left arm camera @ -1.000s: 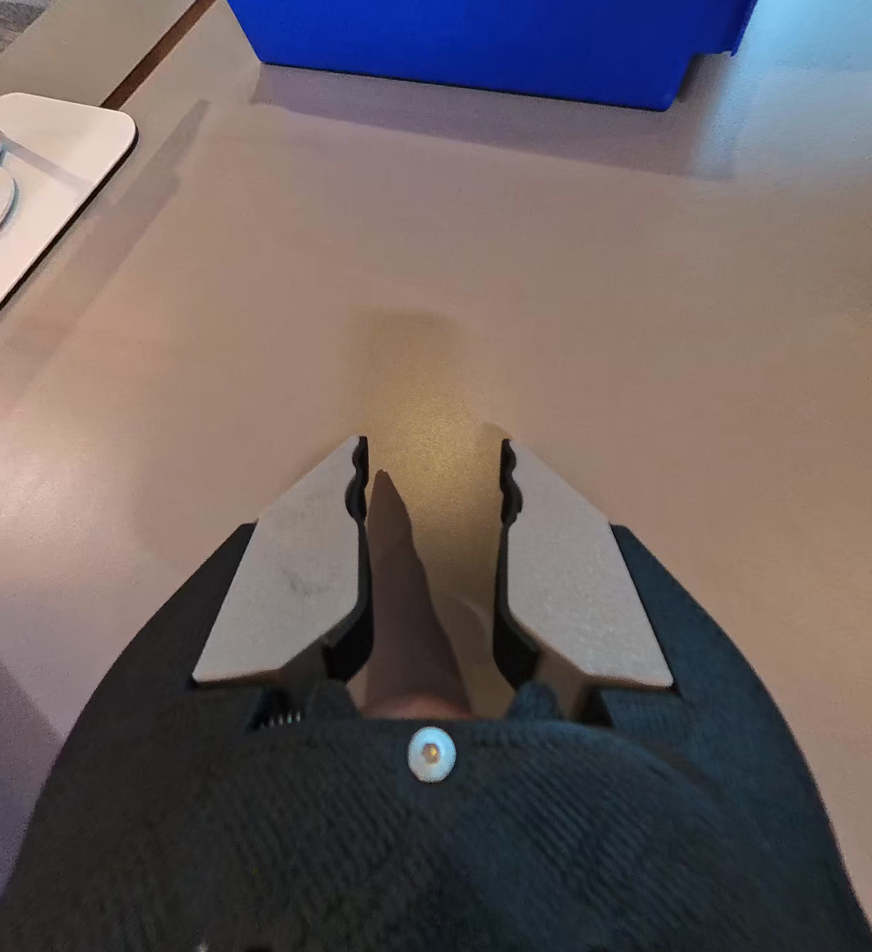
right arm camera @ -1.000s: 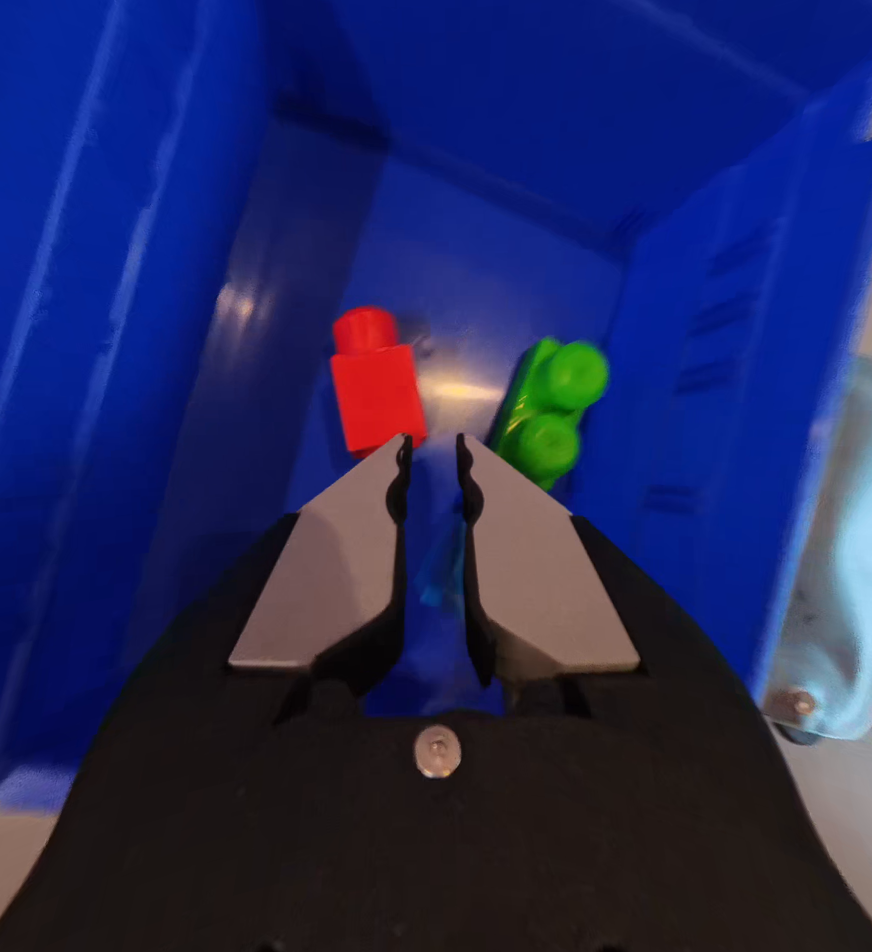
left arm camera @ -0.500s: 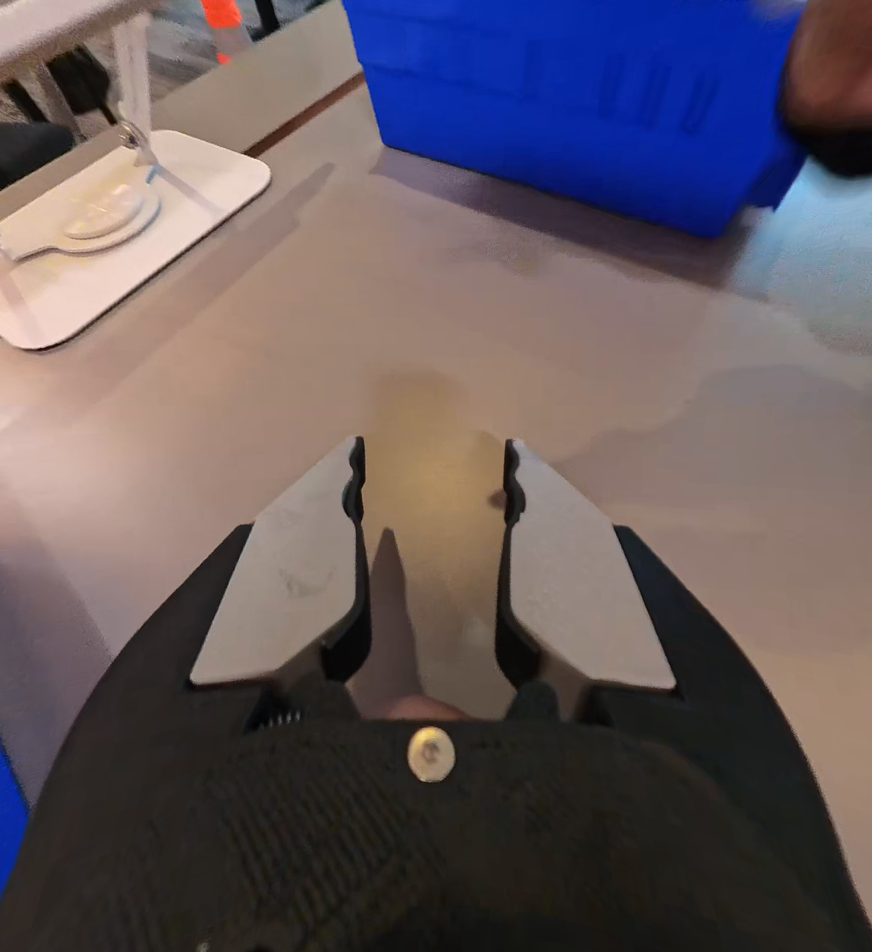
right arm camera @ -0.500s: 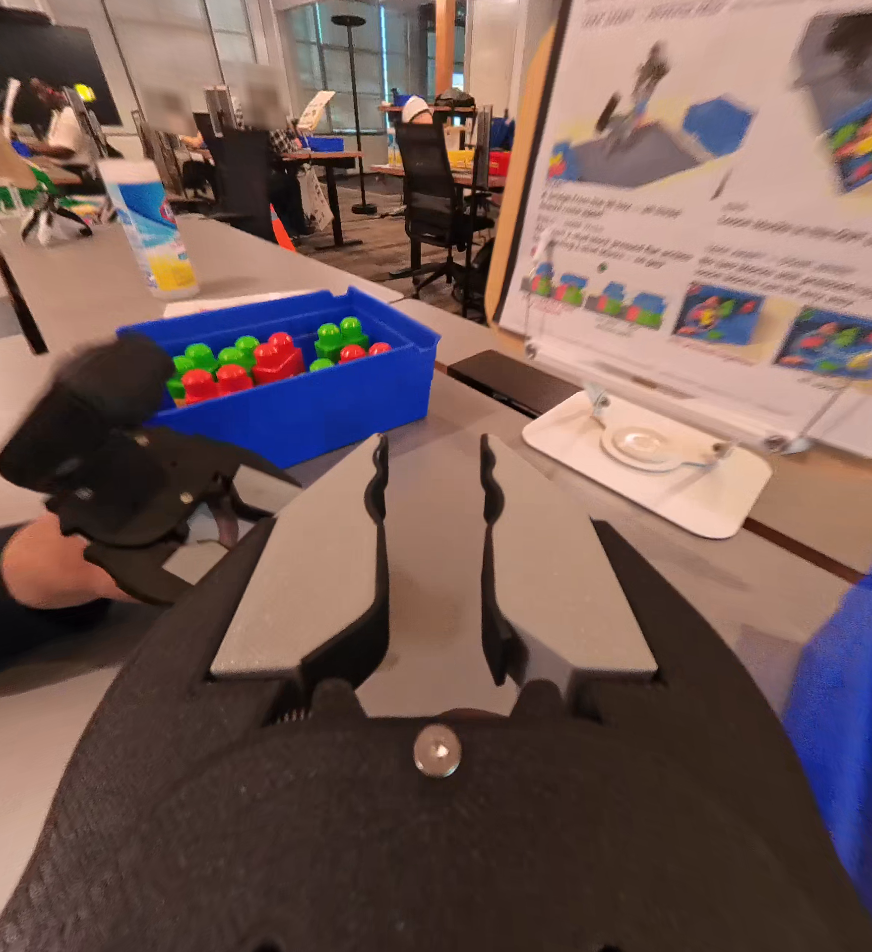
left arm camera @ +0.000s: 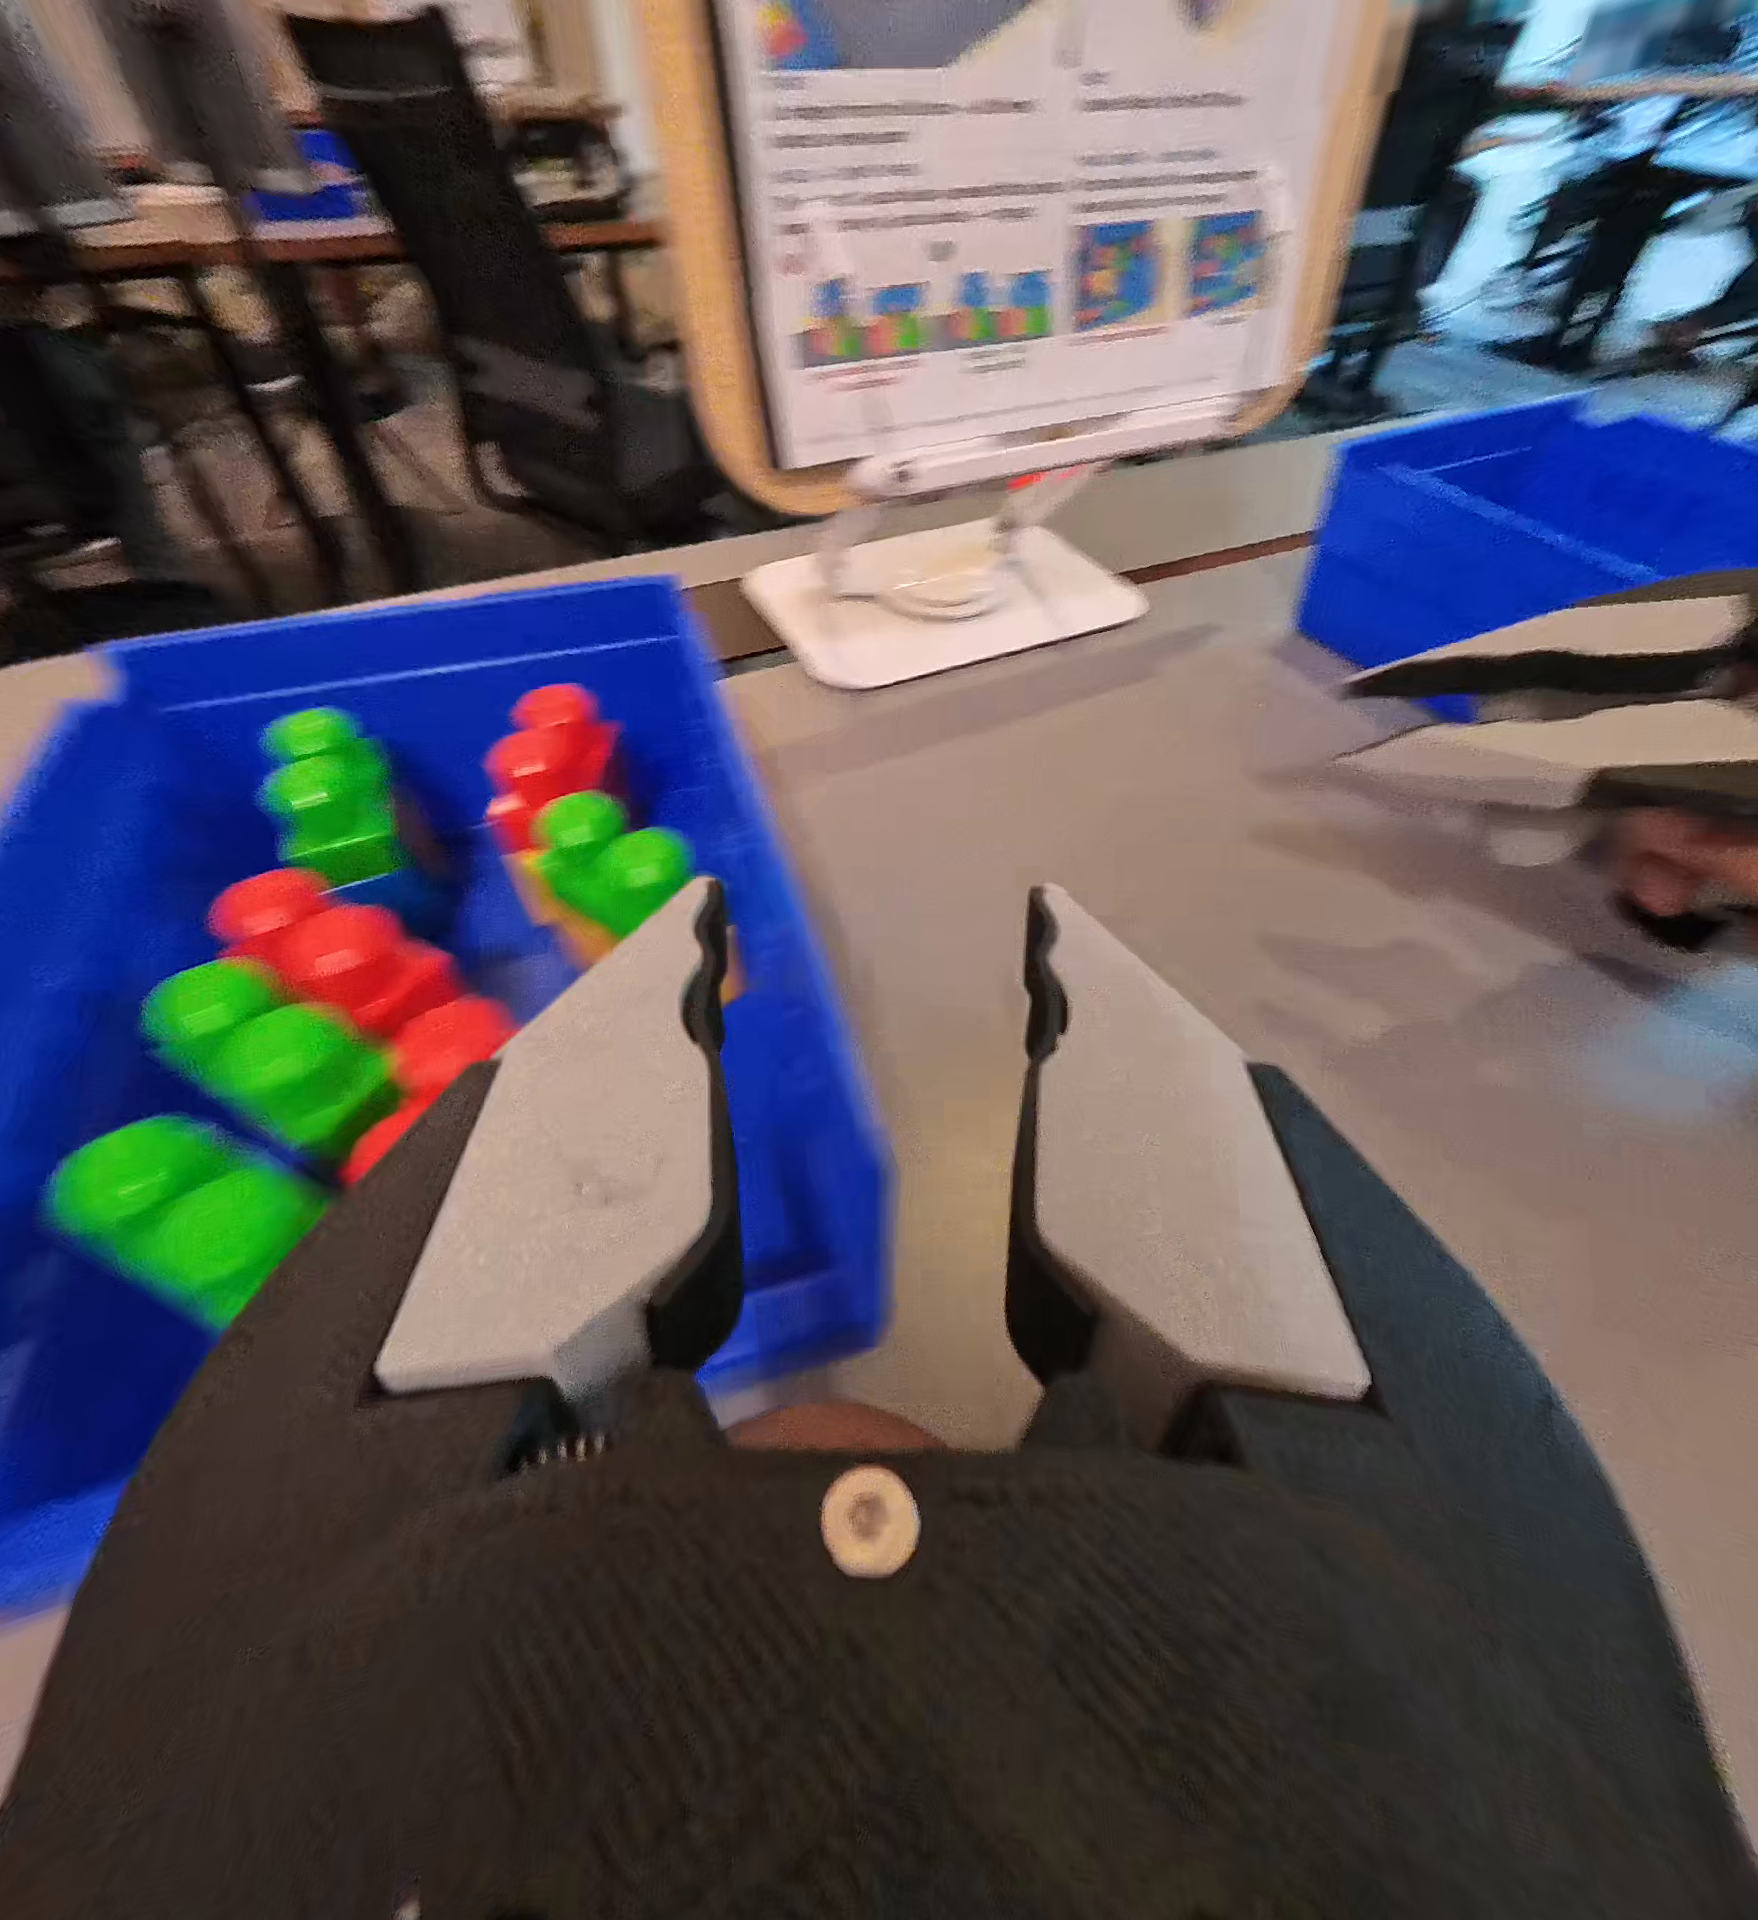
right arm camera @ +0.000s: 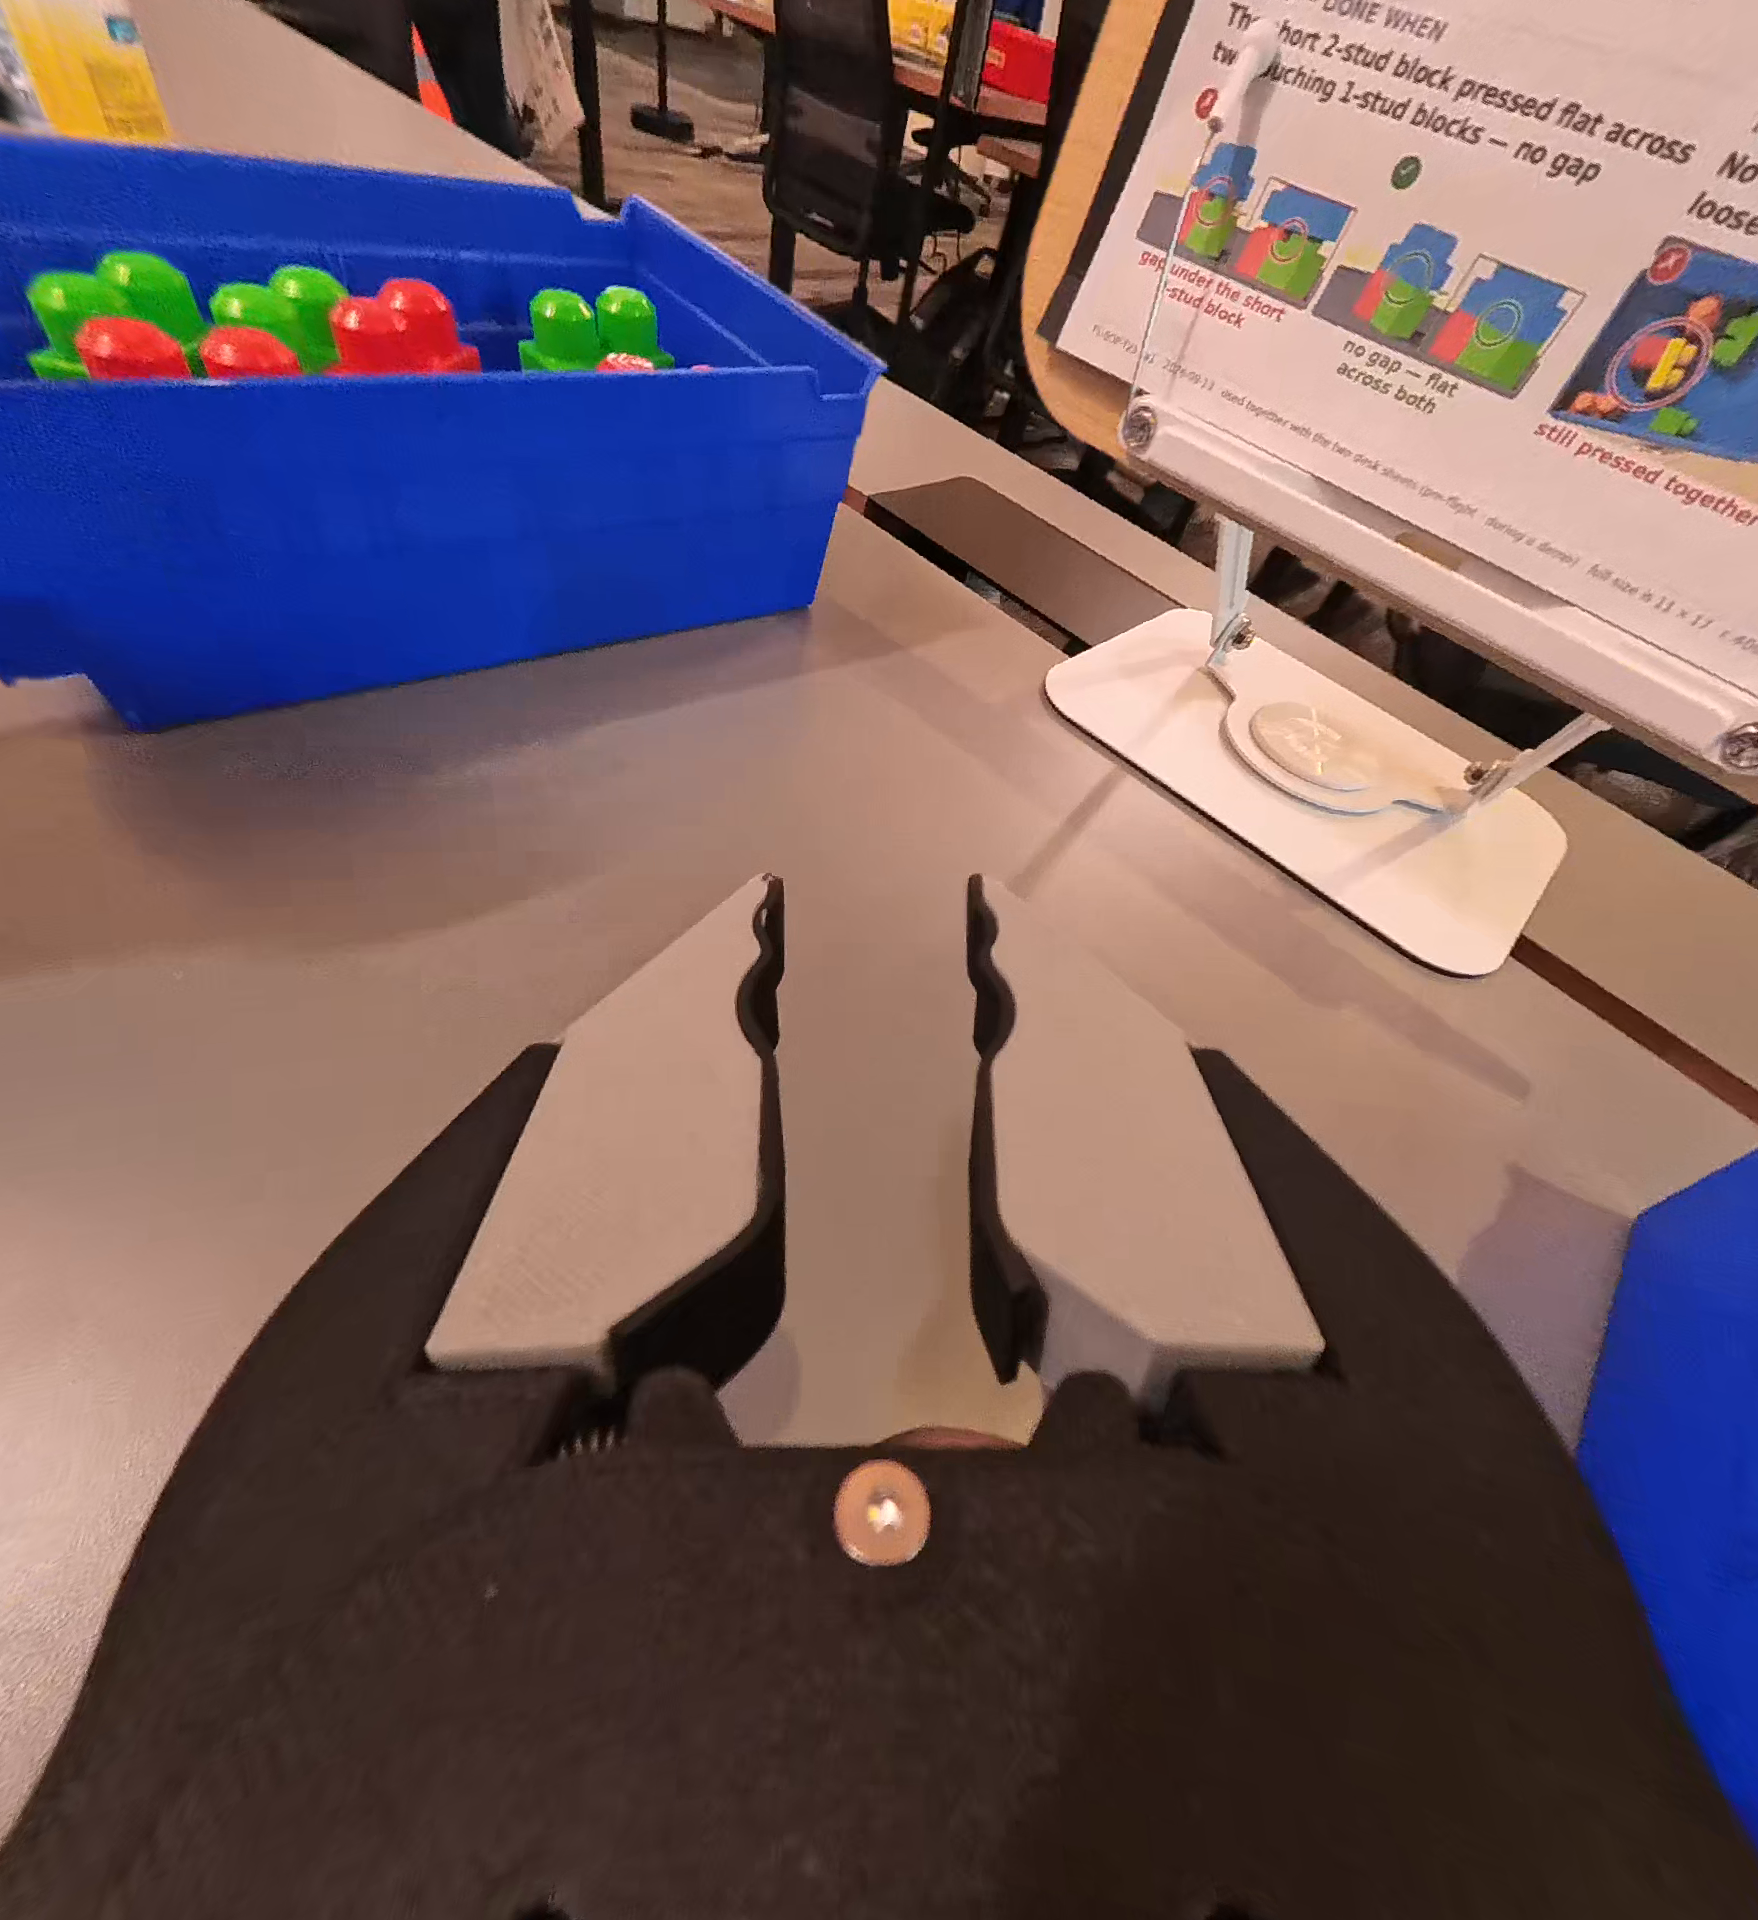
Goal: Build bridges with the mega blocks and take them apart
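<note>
Left tool (left arm camera: 870, 904) is hanging released, lower centre, beside the blue bin (left arm camera: 802, 1091) of blocks (left arm camera: 335, 966); right tool (right arm camera: 870, 894) is idling released over bare desk (right arm camera: 335, 883).

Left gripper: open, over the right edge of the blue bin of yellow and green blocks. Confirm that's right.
Not quite: the blocks are red and green, as the left wrist view shows. The left gripper is open over the right edge of the blue bin.

Open office: desks (left arm camera: 262, 244), swivel chairs (right arm camera: 844, 145)
</note>
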A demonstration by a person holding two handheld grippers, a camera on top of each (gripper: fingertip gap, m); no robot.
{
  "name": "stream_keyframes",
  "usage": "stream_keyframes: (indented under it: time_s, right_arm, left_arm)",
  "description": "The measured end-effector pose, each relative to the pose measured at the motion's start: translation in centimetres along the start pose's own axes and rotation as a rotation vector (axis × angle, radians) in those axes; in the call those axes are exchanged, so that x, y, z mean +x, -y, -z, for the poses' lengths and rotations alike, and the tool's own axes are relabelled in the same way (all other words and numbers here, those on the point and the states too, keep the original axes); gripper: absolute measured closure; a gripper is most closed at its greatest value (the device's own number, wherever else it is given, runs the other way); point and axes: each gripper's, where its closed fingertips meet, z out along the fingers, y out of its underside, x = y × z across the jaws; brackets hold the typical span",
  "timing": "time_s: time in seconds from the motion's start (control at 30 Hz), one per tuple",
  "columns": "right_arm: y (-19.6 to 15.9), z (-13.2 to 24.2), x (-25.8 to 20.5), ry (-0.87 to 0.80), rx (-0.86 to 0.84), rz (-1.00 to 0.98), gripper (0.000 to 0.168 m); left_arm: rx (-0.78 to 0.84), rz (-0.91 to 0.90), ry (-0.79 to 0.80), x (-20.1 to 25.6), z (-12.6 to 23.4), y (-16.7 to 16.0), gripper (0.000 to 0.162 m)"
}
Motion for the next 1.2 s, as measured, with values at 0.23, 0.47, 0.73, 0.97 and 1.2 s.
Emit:
stream_keyframes:
  time_s: [0.23, 0.47, 0.73, 0.97, 1.2]
  right_arm:
    - [0.9, 0.8, 0.5, -0.025, 0.031, 0.015, 0.136]
    - [1.2, 1.3, 0.8, -0.032, 0.046, 0.011, 0.136]
    - [0.8, 1.0, 1.1, -0.025, 0.030, 0.000, 0.136]
    - [0.6, 0.9, 1.2, -0.017, 0.023, -0.013, 0.136]
    - [1.3, 1.4, 1.4, 0.017, 0.059, -0.067, 0.136]
  left_arm:
    - [-0.347, 0.022, 0.178, -9.1, 0.2, -6.6, 0.106]
    - [-0.520, -0.037, 0.208, -10.3, -1.5, -9.9, 0.103]
    - [-0.592, -0.039, 0.166, -11.1, -2.9, -10.3, 0.128]
    - [-0.501, -0.098, 0.223, -12.0, -1.9, -7.4, 0.129]
    - [-0.236, -0.184, -0.130, -2.8, -0.6, 0.3, 0.129]
